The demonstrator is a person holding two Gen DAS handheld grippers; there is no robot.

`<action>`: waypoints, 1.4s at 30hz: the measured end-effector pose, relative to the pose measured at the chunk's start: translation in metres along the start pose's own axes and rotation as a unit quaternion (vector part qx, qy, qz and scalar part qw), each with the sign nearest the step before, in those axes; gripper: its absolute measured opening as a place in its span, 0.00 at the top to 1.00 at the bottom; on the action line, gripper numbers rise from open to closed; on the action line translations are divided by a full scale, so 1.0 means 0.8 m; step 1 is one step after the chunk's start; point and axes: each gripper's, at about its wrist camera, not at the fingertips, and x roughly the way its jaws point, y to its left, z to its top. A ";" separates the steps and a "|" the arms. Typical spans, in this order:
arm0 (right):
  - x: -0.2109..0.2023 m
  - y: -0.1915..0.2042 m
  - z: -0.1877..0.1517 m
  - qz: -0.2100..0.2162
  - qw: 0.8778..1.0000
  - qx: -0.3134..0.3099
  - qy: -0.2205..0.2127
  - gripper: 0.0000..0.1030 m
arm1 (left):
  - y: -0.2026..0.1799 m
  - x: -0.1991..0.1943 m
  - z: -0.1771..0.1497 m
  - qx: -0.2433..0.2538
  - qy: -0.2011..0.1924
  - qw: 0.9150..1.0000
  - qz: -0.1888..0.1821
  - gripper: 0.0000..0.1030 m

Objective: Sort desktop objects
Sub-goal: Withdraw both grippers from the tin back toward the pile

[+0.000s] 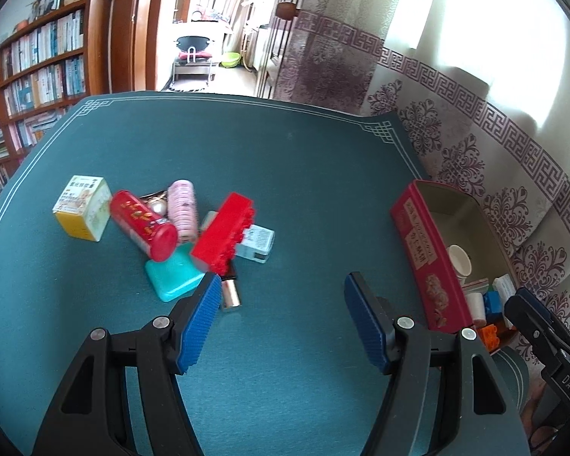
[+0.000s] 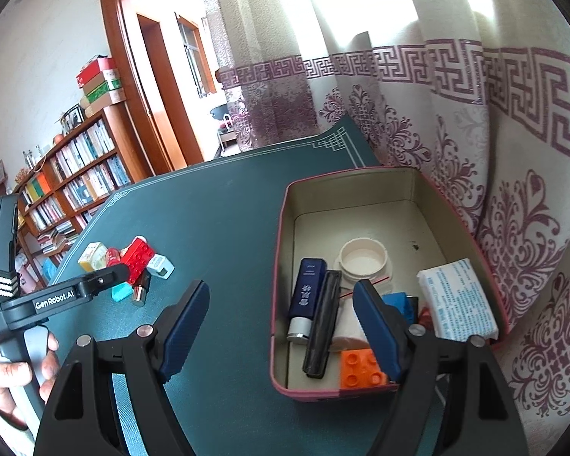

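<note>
A pile of objects lies on the green mat [image 1: 285, 174]: a yellow-white box [image 1: 83, 207], a red can [image 1: 144, 225], a pink roll [image 1: 183, 209], a red brick [image 1: 224, 233], a teal case [image 1: 173, 274], a small white box [image 1: 255, 244] and a metal lipstick tube [image 1: 231, 294]. My left gripper [image 1: 283, 292] is open and empty, just right of the pile. My right gripper [image 2: 281, 298] is open and empty above the near left wall of the red tin [image 2: 281, 228]. The tin holds a blue tube [image 2: 308, 292], a black case [image 2: 323, 323], an orange brick [image 2: 361, 368], a white lid [image 2: 363, 258] and a tissue pack [image 2: 456, 300].
The patterned curtain [image 2: 494, 152] hangs close behind the tin. A bookshelf [image 1: 30, 76] stands beyond the table's left side. The tin [image 1: 429, 262] sits at the mat's right edge in the left wrist view. The left gripper body [image 2: 57, 300] and a hand show in the right wrist view.
</note>
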 end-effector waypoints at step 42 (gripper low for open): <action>0.047 0.066 -0.024 0.032 0.998 -0.034 0.047 0.20 | 0.191 0.006 0.029 -0.075 -0.011 0.988 0.136 0.32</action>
